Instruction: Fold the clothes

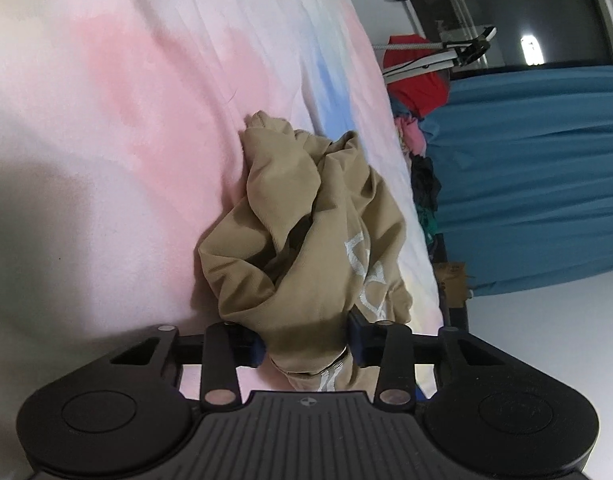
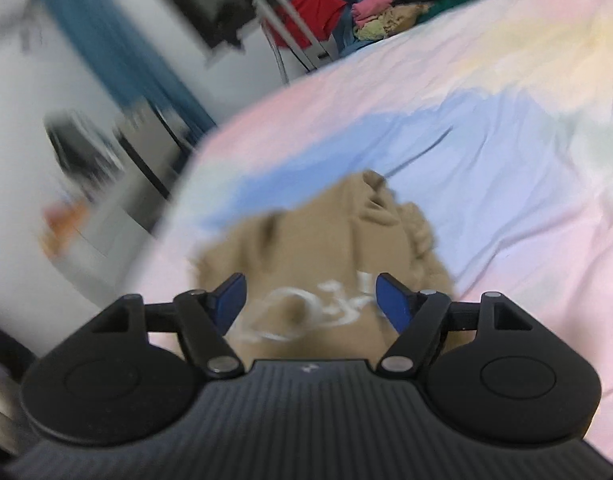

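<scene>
Tan garment, one: left hand-held gripper pinching it; right hand-held gripper spread.

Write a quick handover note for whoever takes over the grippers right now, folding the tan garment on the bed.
Left gripper: shut on a bunched part of the tan garment, near its white print.
Right gripper: open, pads apart, over the garment's print, gripping nothing. Its view is blurred.
Garment: crumpled in a heap on the pastel sheet, near the bed's edge.
Other clothes lie piled beyond the bed.
Done: one grip taken; no fold is visible.
Left: probably take a second grip with the right gripper, spread the garment flat, then fold it.
</scene>
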The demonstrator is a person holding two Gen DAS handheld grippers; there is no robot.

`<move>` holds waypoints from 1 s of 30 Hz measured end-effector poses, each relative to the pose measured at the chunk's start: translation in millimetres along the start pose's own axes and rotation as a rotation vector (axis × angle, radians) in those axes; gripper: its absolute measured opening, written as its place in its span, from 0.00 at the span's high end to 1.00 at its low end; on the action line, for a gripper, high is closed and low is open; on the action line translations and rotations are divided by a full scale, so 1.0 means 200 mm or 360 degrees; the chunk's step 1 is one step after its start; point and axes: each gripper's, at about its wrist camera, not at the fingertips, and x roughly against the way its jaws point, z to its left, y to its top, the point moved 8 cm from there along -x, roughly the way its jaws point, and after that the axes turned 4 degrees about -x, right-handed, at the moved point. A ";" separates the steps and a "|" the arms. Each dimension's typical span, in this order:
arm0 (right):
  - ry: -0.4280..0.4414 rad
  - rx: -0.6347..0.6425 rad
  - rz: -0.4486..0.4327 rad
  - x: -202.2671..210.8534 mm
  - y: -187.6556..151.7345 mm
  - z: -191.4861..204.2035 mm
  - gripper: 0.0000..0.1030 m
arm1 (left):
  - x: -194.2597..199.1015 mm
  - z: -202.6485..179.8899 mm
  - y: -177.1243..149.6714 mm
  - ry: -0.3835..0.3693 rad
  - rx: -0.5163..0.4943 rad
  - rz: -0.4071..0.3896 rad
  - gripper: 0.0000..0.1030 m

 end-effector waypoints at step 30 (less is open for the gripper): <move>0.0086 -0.1012 0.0058 -0.15 -0.27 -0.30 0.53 | 0.06 -0.11 0.12 -0.0130 -0.0036 -0.0167 0.73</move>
